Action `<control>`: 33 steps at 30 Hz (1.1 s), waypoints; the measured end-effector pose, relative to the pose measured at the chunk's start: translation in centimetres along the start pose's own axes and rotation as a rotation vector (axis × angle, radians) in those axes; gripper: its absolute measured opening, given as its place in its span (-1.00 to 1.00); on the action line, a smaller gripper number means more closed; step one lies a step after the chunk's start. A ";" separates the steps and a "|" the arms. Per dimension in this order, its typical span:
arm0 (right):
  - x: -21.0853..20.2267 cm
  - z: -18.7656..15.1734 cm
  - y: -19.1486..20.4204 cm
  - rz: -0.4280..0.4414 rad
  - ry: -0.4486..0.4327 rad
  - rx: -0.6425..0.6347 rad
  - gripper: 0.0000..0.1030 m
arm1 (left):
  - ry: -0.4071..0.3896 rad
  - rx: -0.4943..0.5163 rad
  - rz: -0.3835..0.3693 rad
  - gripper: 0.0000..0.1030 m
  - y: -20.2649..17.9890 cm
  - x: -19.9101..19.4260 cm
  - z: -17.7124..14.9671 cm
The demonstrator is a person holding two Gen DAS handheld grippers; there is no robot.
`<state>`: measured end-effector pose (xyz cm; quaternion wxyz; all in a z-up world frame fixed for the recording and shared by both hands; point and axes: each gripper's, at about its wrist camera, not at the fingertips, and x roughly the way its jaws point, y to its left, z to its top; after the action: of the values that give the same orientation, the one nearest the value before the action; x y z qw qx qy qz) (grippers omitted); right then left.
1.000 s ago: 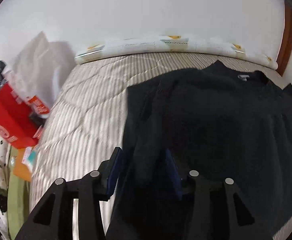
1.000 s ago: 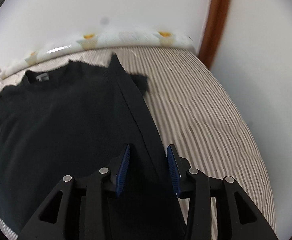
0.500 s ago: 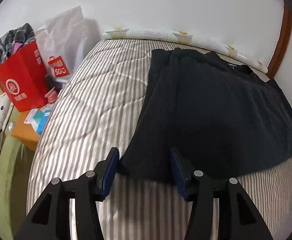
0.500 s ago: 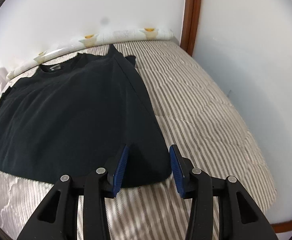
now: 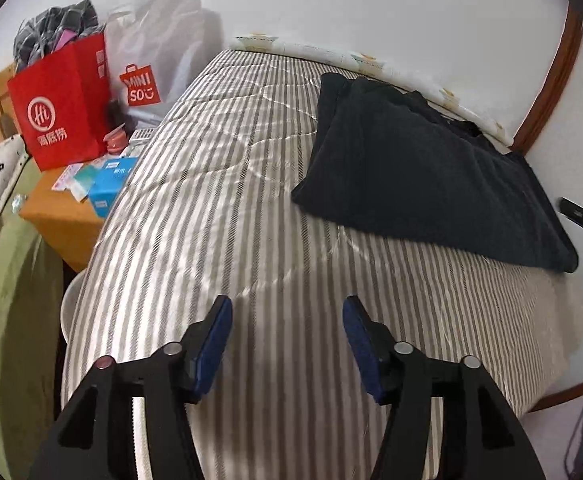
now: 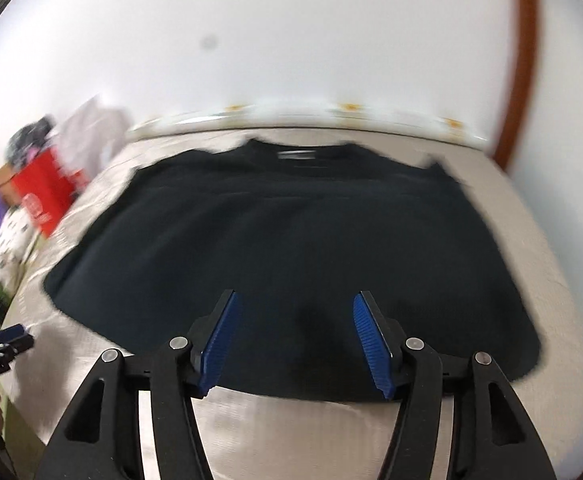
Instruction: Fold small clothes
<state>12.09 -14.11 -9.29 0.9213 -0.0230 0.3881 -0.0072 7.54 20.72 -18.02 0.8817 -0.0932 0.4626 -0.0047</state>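
Note:
A black T-shirt lies flat on the striped bed, collar toward the wall. In the left wrist view it sits up and to the right of my left gripper. That gripper hovers over bare striped cover, its jaws opening with nothing between them. The right wrist view is blurred by motion. There my right gripper hangs above the near hem of the T-shirt, its jaws opening, and the blue pads do not press on the cloth. The left gripper shows at that view's left edge.
A red paper bag, a white shopping bag and a blue box crowd an orange bedside table left of the bed. A green cover lies lower left. A brown door frame stands at the far right corner.
Both grippers had the shirt's side edges between their pads, and both have let go and widened. The left one pulled back off the shirt onto bare bed. The right one swung to face the hem.

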 end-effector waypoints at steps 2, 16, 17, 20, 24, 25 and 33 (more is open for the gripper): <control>1.2 0.4 4.1 0.050 0.009 -0.066 0.16 | -0.010 -0.008 -0.008 0.18 0.6 -0.7 -0.6; 5.2 -3.4 23.5 0.263 0.044 -0.485 0.34 | 0.019 -0.068 -0.102 0.24 3.6 -1.7 -2.3; 5.5 -3.6 23.9 0.268 0.049 -0.491 0.35 | 0.020 -0.067 -0.105 0.24 3.7 -1.7 -2.2; 6.2 -3.6 25.4 0.250 0.033 -0.520 0.34 | 0.023 -0.064 -0.110 0.24 4.1 -1.8 -2.0; 8.3 -2.7 26.7 0.220 0.035 -0.514 0.13 | 0.031 -0.083 -0.122 0.25 4.6 -1.5 -1.7; 8.7 -2.6 27.1 0.202 0.027 -0.521 0.08 | 0.032 -0.084 -0.122 0.25 4.6 -1.4 -1.6; 6.1 0.1 24.2 0.248 -0.059 -0.393 -0.63 | 0.047 -0.067 -0.094 0.26 3.1 -1.0 -1.0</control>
<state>16.34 9.90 -14.76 0.9040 -0.1542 0.3547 0.1823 5.94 23.69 -18.29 0.8658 -0.1442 0.4780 -0.0326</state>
